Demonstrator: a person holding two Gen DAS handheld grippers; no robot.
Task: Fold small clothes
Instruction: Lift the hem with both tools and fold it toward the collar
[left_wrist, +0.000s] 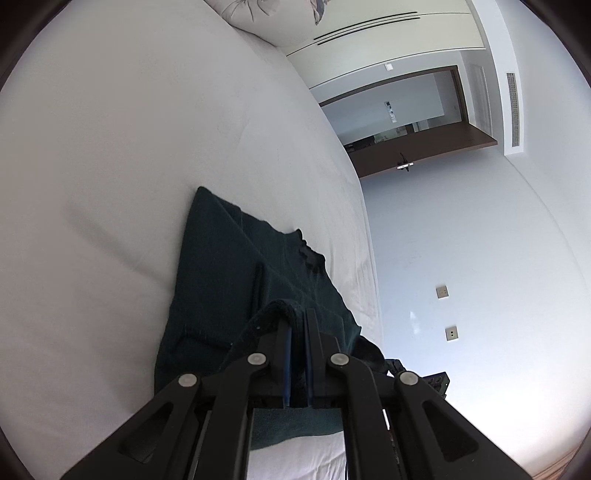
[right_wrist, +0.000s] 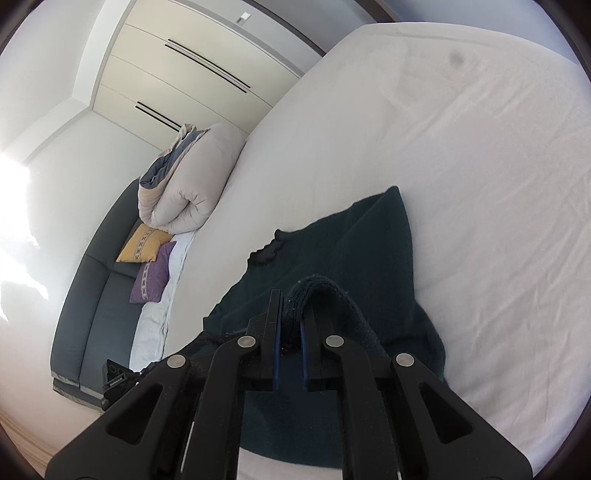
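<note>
A dark teal knitted garment (left_wrist: 229, 266) lies on the white bed sheet (left_wrist: 110, 147), partly folded, with a black trim at its far edge. My left gripper (left_wrist: 297, 317) is shut on a bunched edge of the garment and holds it lifted over the rest of the cloth. In the right wrist view the same garment (right_wrist: 354, 243) spreads over the sheet (right_wrist: 480, 166). My right gripper (right_wrist: 291, 306) is shut on another raised fold of its near edge.
A rolled beige duvet (right_wrist: 192, 184) lies at the head of the bed. A grey sofa (right_wrist: 88, 295) with a yellow cushion (right_wrist: 144, 243) and a purple cushion (right_wrist: 153, 273) stands beside the bed. An open brown door (left_wrist: 413, 147) and white wall lie beyond the bed edge.
</note>
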